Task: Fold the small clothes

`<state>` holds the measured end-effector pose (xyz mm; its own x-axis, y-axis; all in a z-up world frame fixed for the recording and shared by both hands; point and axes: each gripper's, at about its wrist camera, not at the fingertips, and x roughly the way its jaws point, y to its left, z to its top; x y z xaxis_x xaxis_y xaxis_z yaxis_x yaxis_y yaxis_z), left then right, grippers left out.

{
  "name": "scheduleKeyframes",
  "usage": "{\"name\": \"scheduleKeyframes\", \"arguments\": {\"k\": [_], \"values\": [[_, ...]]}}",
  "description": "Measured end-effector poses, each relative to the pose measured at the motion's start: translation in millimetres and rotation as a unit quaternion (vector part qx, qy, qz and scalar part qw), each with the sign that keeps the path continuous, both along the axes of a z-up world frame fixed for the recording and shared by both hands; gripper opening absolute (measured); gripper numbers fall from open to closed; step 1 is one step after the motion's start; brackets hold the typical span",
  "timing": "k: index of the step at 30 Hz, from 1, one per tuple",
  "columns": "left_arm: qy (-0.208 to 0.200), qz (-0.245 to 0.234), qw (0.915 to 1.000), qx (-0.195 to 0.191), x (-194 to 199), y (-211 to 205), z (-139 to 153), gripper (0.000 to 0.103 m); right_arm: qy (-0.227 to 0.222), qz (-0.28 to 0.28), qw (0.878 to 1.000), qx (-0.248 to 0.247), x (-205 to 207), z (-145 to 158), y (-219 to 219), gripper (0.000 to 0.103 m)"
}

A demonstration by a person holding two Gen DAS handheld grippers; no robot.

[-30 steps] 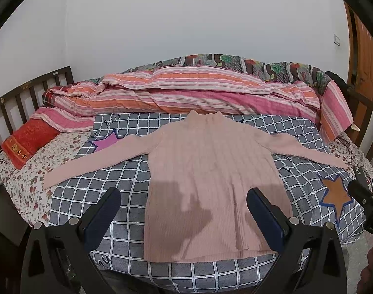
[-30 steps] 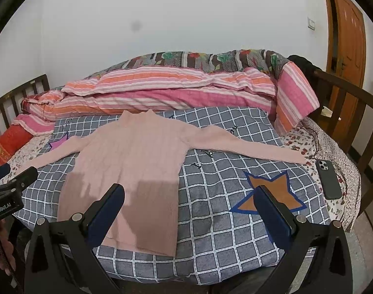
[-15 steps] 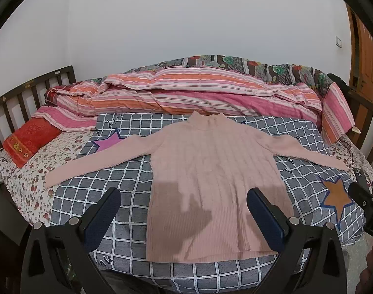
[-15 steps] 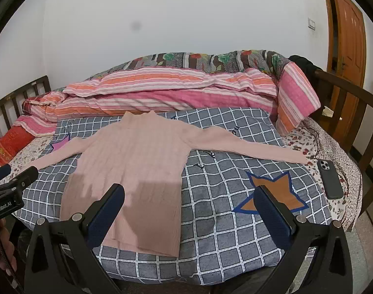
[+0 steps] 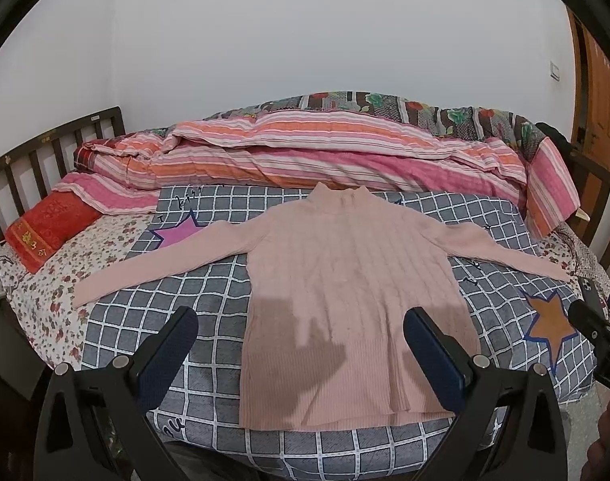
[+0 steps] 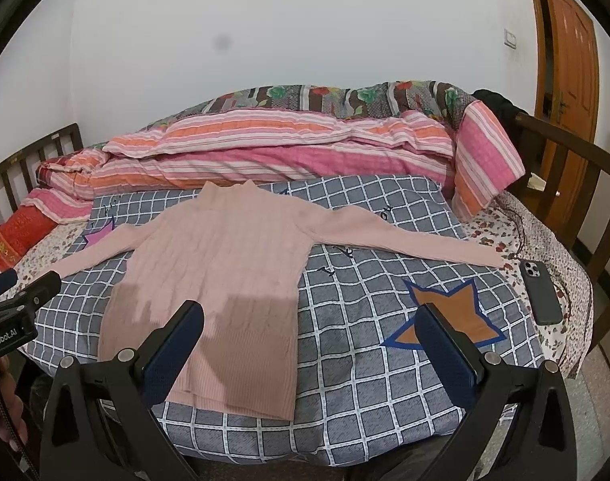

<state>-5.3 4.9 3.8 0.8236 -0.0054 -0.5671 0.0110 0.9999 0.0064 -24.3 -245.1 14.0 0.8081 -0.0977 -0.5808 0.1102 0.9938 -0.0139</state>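
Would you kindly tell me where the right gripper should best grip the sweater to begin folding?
Probably the cuff of the right sleeve, approached from the right. The sweater lies flat, sleeves outstretched, so the cuff is a free end to carry inward.

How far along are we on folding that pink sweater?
Done: the pink sweater lies flat on the checked blanket, both sleeves spread out, collar toward the striped quilt. In hand: nothing; the left gripper and right gripper are open, short of the hem. Left: every fold, sleeves and body.
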Motion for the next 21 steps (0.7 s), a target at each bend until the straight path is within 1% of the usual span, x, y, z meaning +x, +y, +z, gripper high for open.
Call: {"name": "scheduleKeyframes", "arguments": {"k": [5, 12, 21], "values": [[-0.001, 0.002, 1.0, 0.007, -1.0, 0.1, -0.8, 0.103, 0.0, 0.001, 1.0, 0.0, -1.0, -1.6, 0.4, 0.103], [-0.002, 0.001, 1.0, 0.006, -1.0, 0.0, -0.4, 0.103, -0.005, 0.004, 1.0, 0.0, -4.0, -1.9, 1.1, 0.103], [0.001, 0.005, 1.0, 0.002, 0.6, 3.7, -0.5, 0.103, -0.001, 0.005, 1.0, 0.004, -3.1, -3.2, 2.4, 0.103]]}}
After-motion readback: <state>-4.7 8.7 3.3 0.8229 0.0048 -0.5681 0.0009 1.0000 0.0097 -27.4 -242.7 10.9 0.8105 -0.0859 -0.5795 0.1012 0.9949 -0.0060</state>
